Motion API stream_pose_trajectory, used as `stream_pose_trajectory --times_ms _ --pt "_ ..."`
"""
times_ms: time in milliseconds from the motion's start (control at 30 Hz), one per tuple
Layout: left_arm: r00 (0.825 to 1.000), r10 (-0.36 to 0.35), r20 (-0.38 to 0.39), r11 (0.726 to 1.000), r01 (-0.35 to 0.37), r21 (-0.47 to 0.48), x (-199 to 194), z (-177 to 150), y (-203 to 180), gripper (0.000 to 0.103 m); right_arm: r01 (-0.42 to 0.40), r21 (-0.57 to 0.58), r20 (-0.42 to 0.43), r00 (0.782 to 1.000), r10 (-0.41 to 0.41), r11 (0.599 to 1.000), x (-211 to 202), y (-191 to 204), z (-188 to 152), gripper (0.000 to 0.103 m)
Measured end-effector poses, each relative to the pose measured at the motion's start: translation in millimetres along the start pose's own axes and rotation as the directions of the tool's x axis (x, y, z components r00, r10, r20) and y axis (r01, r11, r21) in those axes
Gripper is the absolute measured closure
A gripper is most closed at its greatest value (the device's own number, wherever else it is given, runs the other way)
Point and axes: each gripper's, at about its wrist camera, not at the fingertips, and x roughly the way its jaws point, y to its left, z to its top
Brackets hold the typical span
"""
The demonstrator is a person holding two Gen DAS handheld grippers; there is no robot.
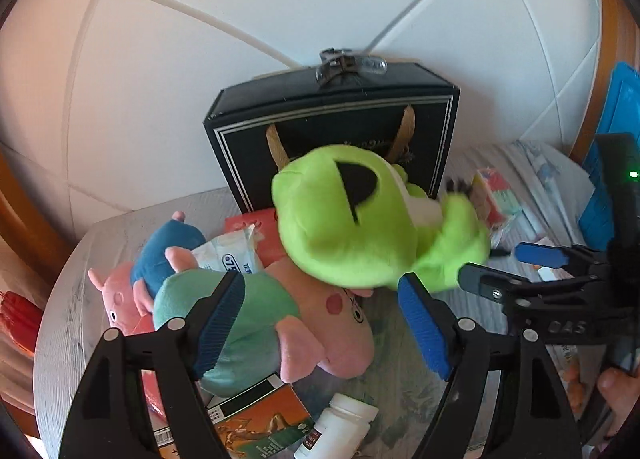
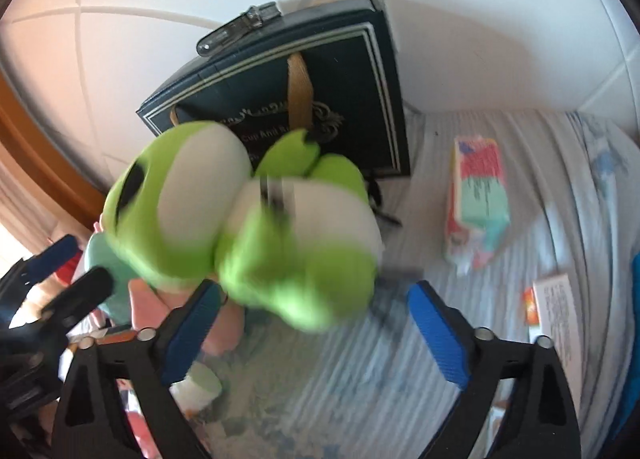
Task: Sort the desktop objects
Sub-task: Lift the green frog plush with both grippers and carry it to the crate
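A green frog plush [image 1: 360,219] hangs blurred over the pile of toys, in front of a black gift box [image 1: 332,131]. My right gripper [image 2: 316,315] stands wide open, and the frog plush [image 2: 248,227] is just beyond its left finger with no pad pressing on it. From the left wrist view that right gripper [image 1: 508,265] sits at the frog's right side. My left gripper [image 1: 320,299] is open above a pink pig plush in a green dress [image 1: 248,319]. A second pig plush in blue [image 1: 160,259] lies to the left.
A wipes packet [image 1: 228,255], a white pill bottle [image 1: 340,427] and an orange-green box [image 1: 260,419] lie near the pigs. A colourful tissue pack [image 2: 476,195] and a white carton [image 2: 556,307] lie on the striped cloth [image 2: 400,399] to the right. A white padded wall rises behind.
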Motion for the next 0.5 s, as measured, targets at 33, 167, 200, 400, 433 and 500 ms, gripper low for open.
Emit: stream_pose_trajectory --times_ms 33,167,200,400,433,500 --pt "1.0 0.004 -0.011 1.0 -0.004 0.006 3.5 0.3 -2.6 0.024 0.004 0.017 -0.005 1.0 -0.004 1.0 -1.7 -5.7 -7.3 0.001" --pt "1.0 0.003 0.029 1.0 -0.003 0.018 -7.9 10.3 -8.4 0.024 0.025 0.082 -0.018 1.0 -0.023 0.996 -12.9 -29.0 -25.2 0.0" --pt "0.999 0.008 0.04 1.0 -0.009 0.027 -9.6 15.8 -9.9 0.024 0.03 0.098 -0.016 0.999 -0.028 0.995 -15.5 -34.2 -26.4 0.0" --pt "1.0 -0.017 -0.005 1.0 0.017 0.016 14.2 64.6 -11.9 0.019 0.028 0.182 0.025 0.999 -0.033 0.983 -26.0 -47.0 -14.5 0.0" --pt "0.999 -0.024 -0.022 0.999 0.025 0.026 26.5 71.3 -14.0 0.019 0.032 0.184 0.028 0.999 -0.038 0.982 -24.2 -45.2 -10.4 0.0" --pt "0.994 -0.013 -0.111 0.998 0.019 0.057 59.7 77.2 -19.2 0.019 0.041 0.18 0.024 0.999 -0.046 0.983 -19.2 -40.9 -2.9 0.0"
